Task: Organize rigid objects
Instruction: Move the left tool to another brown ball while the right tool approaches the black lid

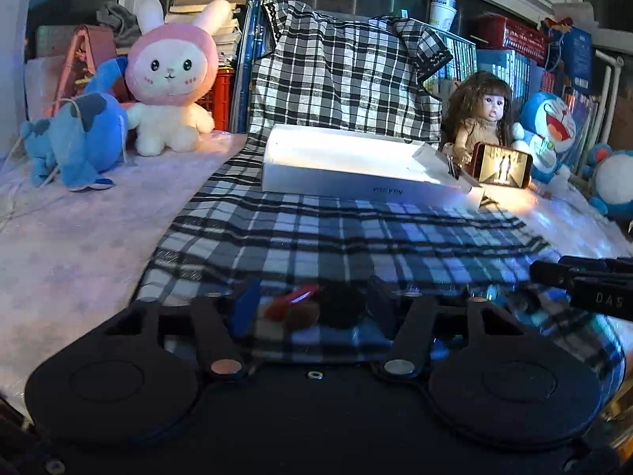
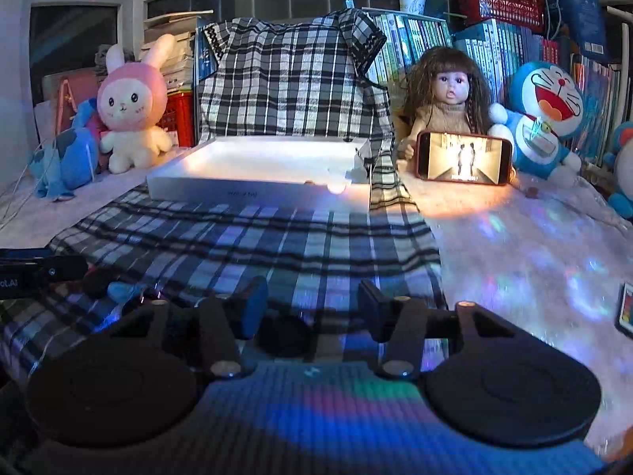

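At far left a blue plush [image 1: 75,138] is seen slumped on the pale table [image 1: 79,245], with a pink-hooded rabbit plush [image 1: 170,79] seated upright just beside it. A checked cloth [image 1: 336,233] is spread down the middle of the table and draped up over the books behind. The white box [image 1: 348,164] is found lying open-topped on that cloth, toward the back. To its right a long-haired doll [image 2: 447,95] is seated, with a lit phone [image 2: 463,157] propped on its long edge against her front; a Doraemon plush [image 2: 542,118] is placed just beside her. The left tongs [image 1: 312,304] are held low over the near end of the cloth, parted, with small blurred items between the fingers, a red piece [image 1: 292,299] and a dark round piece [image 1: 342,306] among them; contact cannot be told. The right tongs [image 2: 312,308] are likewise held released over the cloth, a dark round object [image 2: 283,334] lying between them, ungripped. A small card-like item [image 2: 627,308] is noted at the table's right edge.
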